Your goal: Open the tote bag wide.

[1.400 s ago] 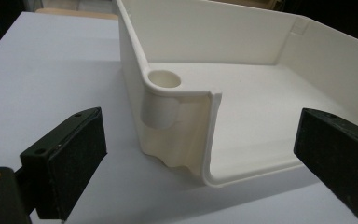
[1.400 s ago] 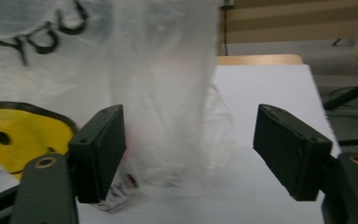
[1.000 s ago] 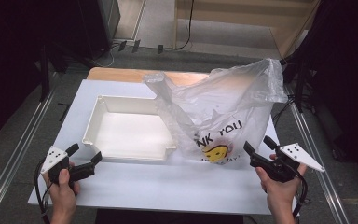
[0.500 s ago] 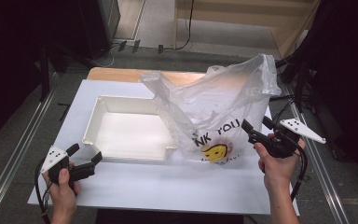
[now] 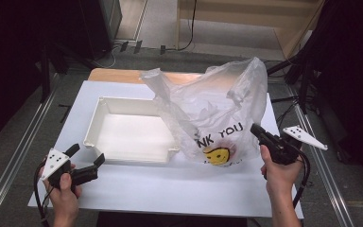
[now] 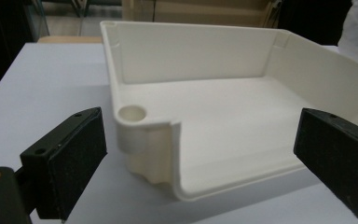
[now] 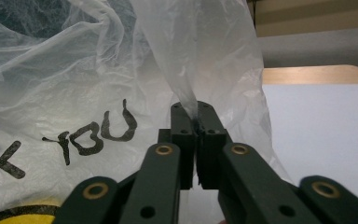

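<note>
1. Your left tool sits at 7 o'clock on the tabletop, jaws spread, facing the white tray.
2. Your right tool, at 4 o'clock, has just closed, pinching a fold of the plastic bag.
3. The bag stands at 1 o'clock, beside the tray.

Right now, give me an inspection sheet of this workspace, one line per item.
Surface: white table top, bare at the near edge.
Job's things: clear plastic bag with a smiley print, standing crumpled; white tray beside it, nothing inside.
Clutter: nothing seen.
Grippers: right gripper has just closed, jaws pinching a fold of the bag; left gripper open, facing the tray's near corner, not touching.
Cables: black one trailing from each gripper; more on the floor behind.
Surroundings: wooden board behind the table, metal rails either side, dark stands.
</note>
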{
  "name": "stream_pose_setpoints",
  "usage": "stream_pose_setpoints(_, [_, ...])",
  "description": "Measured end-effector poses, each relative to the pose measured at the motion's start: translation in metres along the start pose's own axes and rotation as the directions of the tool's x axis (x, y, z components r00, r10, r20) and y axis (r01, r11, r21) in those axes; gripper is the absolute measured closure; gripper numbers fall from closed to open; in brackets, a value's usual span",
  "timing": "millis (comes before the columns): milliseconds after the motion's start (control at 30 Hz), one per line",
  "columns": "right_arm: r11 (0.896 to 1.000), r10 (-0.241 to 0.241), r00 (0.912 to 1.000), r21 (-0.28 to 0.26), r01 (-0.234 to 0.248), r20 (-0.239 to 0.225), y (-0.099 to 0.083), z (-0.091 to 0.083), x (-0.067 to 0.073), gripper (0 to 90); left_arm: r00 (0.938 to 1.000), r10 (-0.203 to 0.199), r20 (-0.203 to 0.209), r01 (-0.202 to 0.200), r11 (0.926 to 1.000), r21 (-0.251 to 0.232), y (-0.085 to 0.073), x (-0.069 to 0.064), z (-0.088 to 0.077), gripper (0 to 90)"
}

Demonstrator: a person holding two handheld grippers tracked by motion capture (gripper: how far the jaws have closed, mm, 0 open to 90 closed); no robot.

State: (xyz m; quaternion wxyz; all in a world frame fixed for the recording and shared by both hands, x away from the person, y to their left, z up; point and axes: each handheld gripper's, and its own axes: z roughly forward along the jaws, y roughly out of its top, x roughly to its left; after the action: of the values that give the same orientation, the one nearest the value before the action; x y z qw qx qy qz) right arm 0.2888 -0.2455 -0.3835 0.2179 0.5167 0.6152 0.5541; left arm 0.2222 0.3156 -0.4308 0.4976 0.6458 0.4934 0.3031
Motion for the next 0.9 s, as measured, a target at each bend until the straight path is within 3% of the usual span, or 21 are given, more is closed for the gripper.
stream_pose_setpoints(267, [1.0,-0.012,0.9999,0.017,0.011,0.013,-0.012,-0.003,-0.006,90.0,0.9953,-0.01,0.096,0.012,0.9997,-0.023,0.013,-0.028,0.003,2.5])
stream_pose_setpoints(400, [1.0,0.018,0.9998,0.016,-0.018,0.008,-0.015,-0.006,-0.009,90.0,0.9908,-0.02,0.134,0.023,0.9995,-0.021,0.016,-0.035,0.009,2.5])
stream_pose_setpoints(500, [1.0,0.006,0.9999,0.015,-0.006,0.009,-0.018,-0.008,-0.01,90.0,0.9869,-0.035,0.158,0.04,0.9987,-0.03,0.021,-0.037,0.014,2.5])
stream_pose_setpoints(567, [1.0,-0.01,0.9999,0.014,0.01,0.014,-0.02,-0.009,-0.011,90.0,0.9862,-0.026,0.164,0.03,0.9992,-0.027,0.024,-0.039,0.017,2.5])
stream_pose_setpoints(800, [1.0,0.022,0.9996,0.017,-0.022,0.019,-0.025,-0.012,-0.017,90.0,0.9864,-0.008,0.164,0.009,0.9999,-0.01,0.029,-0.053,0.023,4.8])
stream_pose_setpoints(900, [1.0,0.01,0.9999,0.016,-0.01,0.012,-0.025,-0.011,-0.014,90.0,0.9831,-0.001,0.183,0.002,1.0,-0.008,0.036,-0.062,0.026,5.4])
